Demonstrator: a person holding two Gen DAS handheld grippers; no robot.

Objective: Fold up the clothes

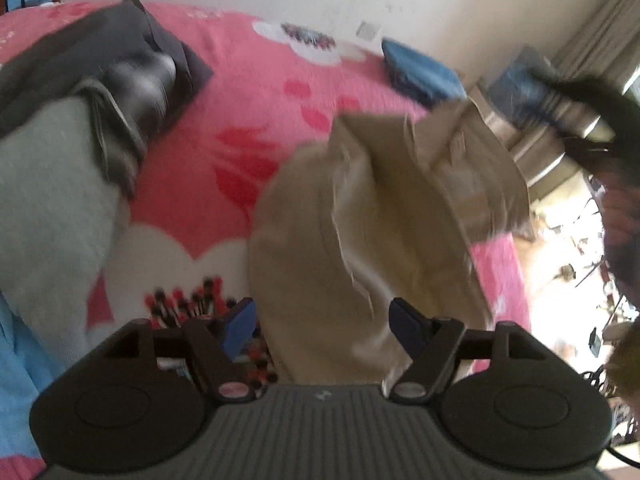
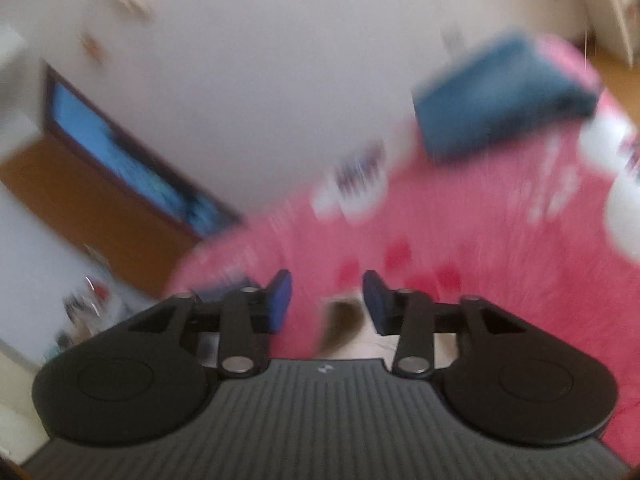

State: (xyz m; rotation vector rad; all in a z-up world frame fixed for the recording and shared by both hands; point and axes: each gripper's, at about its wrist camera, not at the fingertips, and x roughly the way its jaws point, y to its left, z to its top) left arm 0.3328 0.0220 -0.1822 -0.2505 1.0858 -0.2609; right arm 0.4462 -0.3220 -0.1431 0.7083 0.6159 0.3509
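A crumpled beige garment lies on the pink flowered bedspread in the left wrist view. Its near end runs down between the fingers of my left gripper, which stands wide open around the cloth without pinching it. A dark blurred shape sits past the garment's far right corner; I cannot tell what it is. The right wrist view is heavily blurred. My right gripper is open above the bedspread, with only a small beige patch showing low between its fingers.
A pale grey garment and a dark grey one lie at the left of the bed. A folded blue garment rests at the far edge by the white wall. The bed's right edge drops to a bright floor.
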